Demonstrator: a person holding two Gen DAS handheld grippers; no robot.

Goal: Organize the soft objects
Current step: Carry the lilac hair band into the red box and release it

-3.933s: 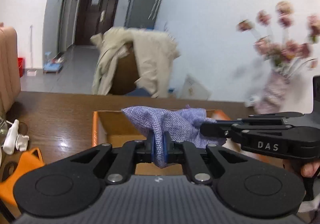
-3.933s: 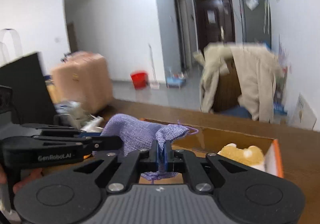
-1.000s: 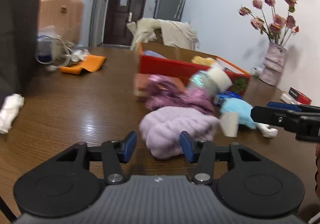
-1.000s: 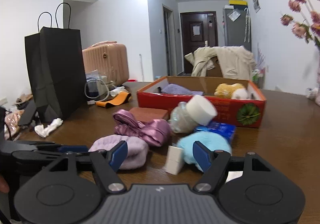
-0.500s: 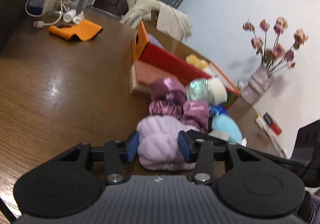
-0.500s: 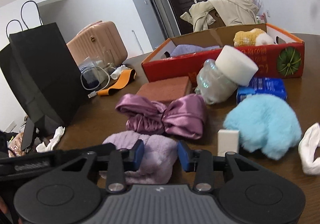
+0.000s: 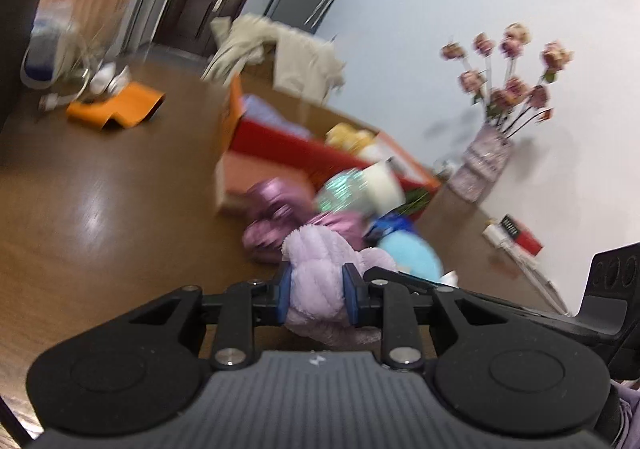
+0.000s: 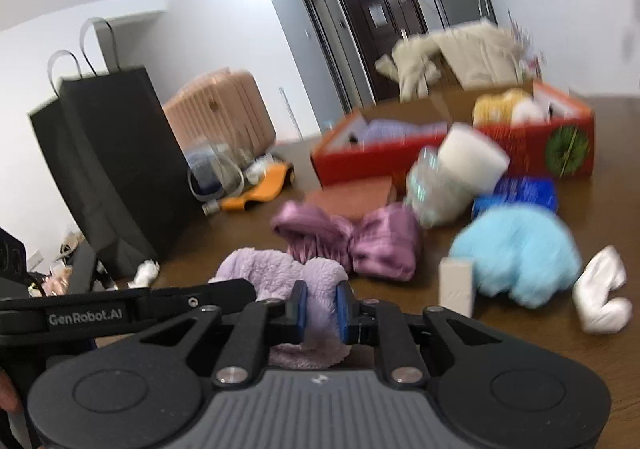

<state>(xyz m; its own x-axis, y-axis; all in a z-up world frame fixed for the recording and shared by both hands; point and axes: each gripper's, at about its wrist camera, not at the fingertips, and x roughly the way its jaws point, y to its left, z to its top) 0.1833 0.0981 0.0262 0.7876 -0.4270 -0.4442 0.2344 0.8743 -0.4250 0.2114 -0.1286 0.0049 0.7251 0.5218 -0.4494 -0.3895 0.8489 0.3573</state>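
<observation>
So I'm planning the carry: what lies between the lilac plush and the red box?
In the right wrist view, the purple satin bow and a brown block lie between the lilac plush and the red box.

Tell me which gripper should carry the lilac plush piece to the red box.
Either; probably both. The left gripper and right gripper have just closed on the lilac plush piece; the red box lies ahead.

Two close, forward-facing wrist views

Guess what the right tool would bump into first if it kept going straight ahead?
Probably the purple satin bow, just beyond the lilac plush that the right tool already pinches; depth is hard to judge.
</observation>
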